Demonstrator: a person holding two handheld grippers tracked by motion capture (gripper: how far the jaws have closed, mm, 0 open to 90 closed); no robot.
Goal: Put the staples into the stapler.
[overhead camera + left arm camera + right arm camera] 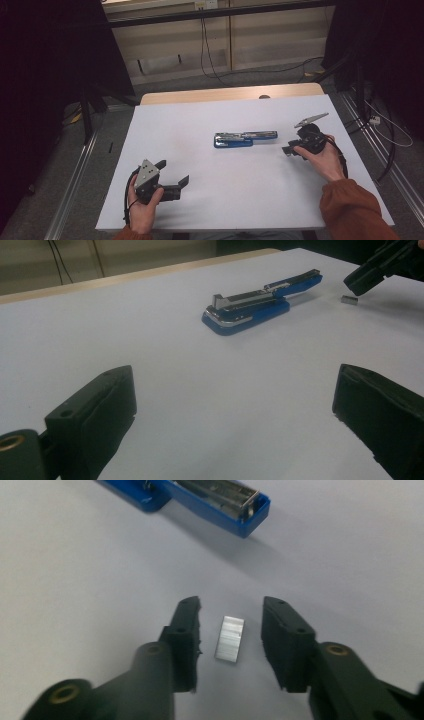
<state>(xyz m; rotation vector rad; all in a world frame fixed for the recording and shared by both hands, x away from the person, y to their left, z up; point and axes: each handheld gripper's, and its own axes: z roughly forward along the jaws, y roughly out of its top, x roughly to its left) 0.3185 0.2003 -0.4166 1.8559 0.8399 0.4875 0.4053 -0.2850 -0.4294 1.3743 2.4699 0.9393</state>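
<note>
A white table top (200,125) covers most of a pale wooden desk, whose bare edge (230,93) shows along the far side. Behind it the grey floor (240,79) runs up to a low beige wall (270,40), with a dark rail across the top. Black cables (207,55) hang down the wall and trail along the floor. Metal rails (75,170) lie on the floor to either side of the table, and dark curtains (45,60) close in the left and right.
</note>
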